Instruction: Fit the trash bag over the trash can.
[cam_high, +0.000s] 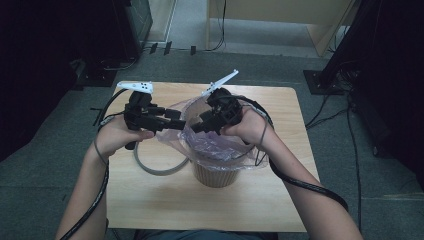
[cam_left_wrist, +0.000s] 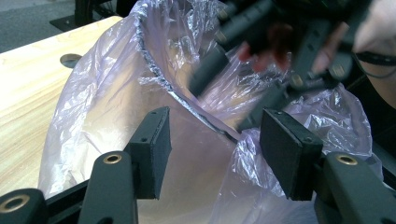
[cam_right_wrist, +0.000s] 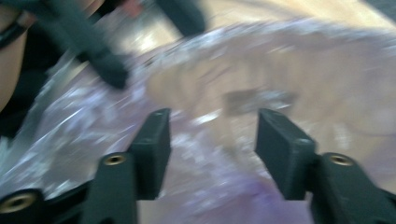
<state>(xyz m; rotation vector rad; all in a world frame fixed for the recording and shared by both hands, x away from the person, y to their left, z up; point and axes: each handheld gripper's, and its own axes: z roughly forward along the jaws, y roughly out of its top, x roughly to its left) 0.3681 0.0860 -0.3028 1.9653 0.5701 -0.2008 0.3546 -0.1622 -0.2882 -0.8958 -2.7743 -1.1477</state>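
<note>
Forearms: both enter from the bottom edge of the high view, a black cable trailing along each, and meet over a light wooden table (cam_high: 150, 210).
Left gripper (cam_high: 176, 124): held level in the left hand, pointing toward the bin from its left side; a white plate sits on top.
Left jaws: apart, with a clear gap between the pads; in the left gripper view the clear plastic bag (cam_left_wrist: 116, 102) and its dark rolled edge lie beyond and between them, and no pad presses on the film.
Right gripper (cam_high: 201, 123): held in the right hand at the far right of the bin mouth, tilted down toward the opening.
Right jaws: apart; the right gripper view is blurred, the bag lies past the pads, and nothing is clamped.
Waste bin (cam_high: 215, 176): brown, round, upright, near the middle of the table.
Plastic bag, position: lines the bin, its loose top rising above the rim and draping outward between the two grippers.
Grey ring (cam_high: 152, 167): flat on the table, just left of the bin.
</note>
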